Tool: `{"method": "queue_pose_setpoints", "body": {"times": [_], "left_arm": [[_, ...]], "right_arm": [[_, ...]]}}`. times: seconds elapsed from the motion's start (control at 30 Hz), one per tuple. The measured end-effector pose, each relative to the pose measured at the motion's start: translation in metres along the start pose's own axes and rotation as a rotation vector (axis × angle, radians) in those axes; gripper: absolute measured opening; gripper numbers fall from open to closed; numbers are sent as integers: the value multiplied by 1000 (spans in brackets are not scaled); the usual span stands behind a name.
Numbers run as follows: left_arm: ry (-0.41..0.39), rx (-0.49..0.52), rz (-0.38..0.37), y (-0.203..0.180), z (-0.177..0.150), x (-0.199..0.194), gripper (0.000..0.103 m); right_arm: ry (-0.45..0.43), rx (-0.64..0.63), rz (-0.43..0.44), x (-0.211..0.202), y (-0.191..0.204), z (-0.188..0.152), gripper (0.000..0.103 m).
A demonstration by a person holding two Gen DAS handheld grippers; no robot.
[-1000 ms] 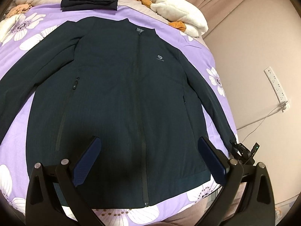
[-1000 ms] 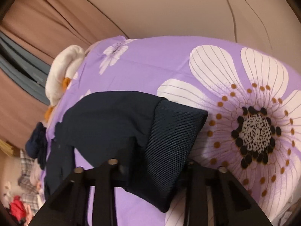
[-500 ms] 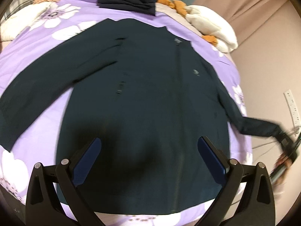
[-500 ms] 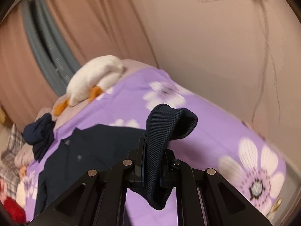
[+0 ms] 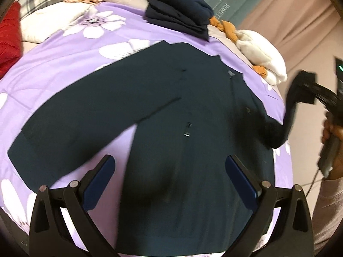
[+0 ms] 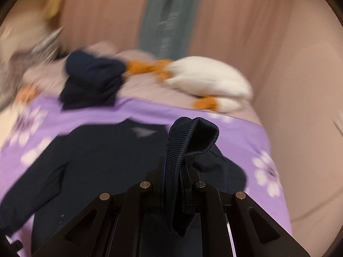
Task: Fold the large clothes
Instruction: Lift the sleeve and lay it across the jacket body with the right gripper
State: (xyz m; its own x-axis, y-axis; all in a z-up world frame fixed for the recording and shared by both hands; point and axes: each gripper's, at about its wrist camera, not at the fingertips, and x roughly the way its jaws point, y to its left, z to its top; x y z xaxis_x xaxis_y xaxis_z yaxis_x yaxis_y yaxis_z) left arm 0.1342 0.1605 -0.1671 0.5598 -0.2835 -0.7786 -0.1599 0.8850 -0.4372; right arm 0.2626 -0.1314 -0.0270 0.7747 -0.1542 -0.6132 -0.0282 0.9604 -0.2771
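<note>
A dark navy zip jacket (image 5: pixel 184 132) lies front up on the purple flowered bedspread (image 5: pixel 64 68); it also shows in the right wrist view (image 6: pixel 103 162). Its left sleeve (image 5: pixel 70 128) lies flat, stretched out. My left gripper (image 5: pixel 171 182) is open and empty above the jacket's lower body. My right gripper (image 6: pixel 174 171) is shut on the ribbed cuff (image 6: pixel 188 141) of the right sleeve and holds it lifted off the bed. In the left wrist view that gripper (image 5: pixel 308 90) is at the right edge, with the sleeve (image 5: pixel 283 128) hanging from it.
A folded pile of dark clothes (image 5: pixel 180 15) lies at the head of the bed, next to a white and orange plush toy (image 5: pixel 257 51). A red item (image 5: pixel 8 42) and white pillow (image 5: pixel 53 21) are far left. Curtains (image 6: pixel 214 21) hang behind the bed.
My right gripper has lifted the right sleeve's cuff off the bed and swung it up toward the jacket's body. The left gripper has shifted left, still open.
</note>
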Motion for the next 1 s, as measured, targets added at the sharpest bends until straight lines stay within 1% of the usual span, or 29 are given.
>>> {"method": "queue_pose_setpoints", "body": {"times": [0.1,0.17,0.2,0.23,0.27,0.3,0.33,0.4,0.47,0.53,0.57,0.6,0.67,0.7,0.73,0.77,0.83,0.87,0.93,0.97,1.0], "left_arm": [[6,-20,16,14,3,5,103],[10,-33,22,20,4,9,103],[9,-37,26,22,6,11,103],[4,-39,38,24,8,13,103],[5,-43,54,26,9,15,103],[13,-48,64,28,11,18,103],[17,-51,62,28,11,19,103],[16,-51,47,27,11,19,103],[6,-44,32,24,12,19,103],[1,-47,4,19,15,20,103],[-6,-53,-21,16,17,20,103],[-12,-55,-38,13,19,21,103],[-40,-56,-88,1,27,24,103],[-49,-54,-94,-6,31,27,103],[-55,-54,-99,-11,34,29,103],[-63,-55,-110,-20,39,34,103],[-70,-48,-128,-34,48,42,103],[-71,-36,-131,-43,53,48,103],[-58,-1,-140,-63,60,63,102],[-47,10,-147,-70,63,71,101],[-35,21,-158,-78,67,80,101]], "right_arm": [[38,-103,34,37,67,-6,12],[92,-133,92,64,109,-11,12],[122,-146,134,75,127,-16,15],[141,-169,154,83,141,-20,33],[161,-218,156,94,159,-29,48],[184,-267,142,102,169,-38,69],[195,-295,132,106,178,-43,72],[208,-321,139,112,179,-50,72],[216,-295,188,107,163,-51,72],[207,-211,304,98,129,-48,72],[205,-182,335,96,121,-49,72],[202,-119,397,90,92,-47,73],[189,-20,466,84,58,-54,74],[182,60,491,83,24,-55,74],[178,109,492,83,5,-59,74],[177,176,473,86,-25,-63,74],[178,273,405,92,-69,-75,74],[183,306,379,94,-82,-80,74],[201,422,324,109,-128,-96,74],[201,456,313,109,-138,-103,74],[197,516,293,116,-159,-111,74]]}}
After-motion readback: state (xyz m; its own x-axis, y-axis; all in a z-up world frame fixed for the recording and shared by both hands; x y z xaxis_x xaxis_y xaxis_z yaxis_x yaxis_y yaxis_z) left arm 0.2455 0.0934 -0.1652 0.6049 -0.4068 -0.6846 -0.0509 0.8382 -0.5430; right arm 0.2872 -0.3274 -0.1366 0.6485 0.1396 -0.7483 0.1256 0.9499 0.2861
